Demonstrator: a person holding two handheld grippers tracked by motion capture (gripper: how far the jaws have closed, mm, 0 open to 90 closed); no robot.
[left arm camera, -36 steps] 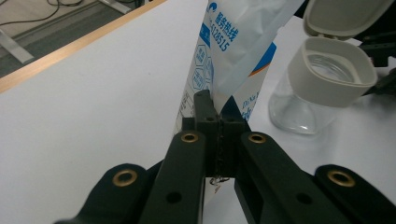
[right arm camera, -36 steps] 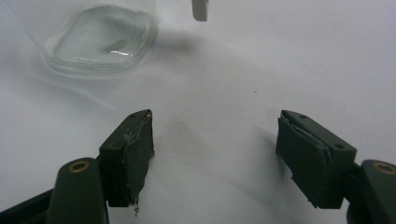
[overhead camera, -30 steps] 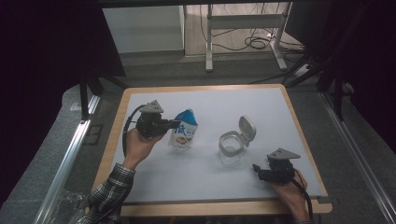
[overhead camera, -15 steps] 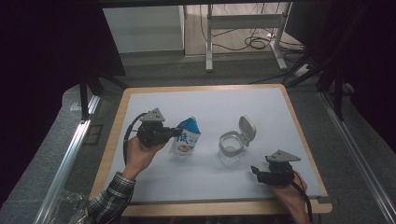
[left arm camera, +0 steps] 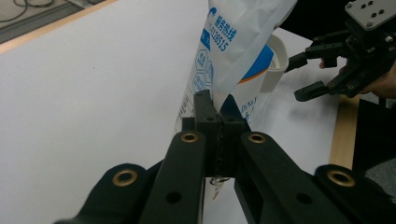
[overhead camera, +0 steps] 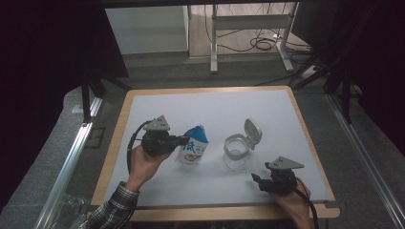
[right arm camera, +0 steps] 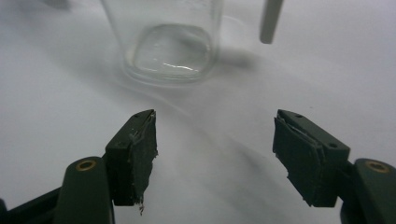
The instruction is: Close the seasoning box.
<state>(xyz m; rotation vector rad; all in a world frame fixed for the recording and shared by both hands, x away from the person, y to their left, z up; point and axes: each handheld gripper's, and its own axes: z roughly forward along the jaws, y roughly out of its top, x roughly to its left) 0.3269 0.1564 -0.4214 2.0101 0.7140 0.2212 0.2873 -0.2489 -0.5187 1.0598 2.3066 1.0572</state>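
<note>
A soft, crinkly, light pouch (overhead camera: 193, 150) is pinched at its edge by the clenched left gripper (overhead camera: 180, 140) mid-worktop (overhead camera: 219, 109), beside a fragile open jar (overhead camera: 236, 151), while the right gripper (right arm camera: 215, 156) is held released.

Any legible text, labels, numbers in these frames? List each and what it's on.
"服务热线" on the white and blue pouch, in blue near its top, clamped by the left tool.
"...128515" just under it on the pouch; the leading digits are unclear.
Hexagon icons with captions lower on the pouch: too small to read.
Large blue character on the pouch front in the high view: too blurred.
Clear jar: no readable text.
</note>
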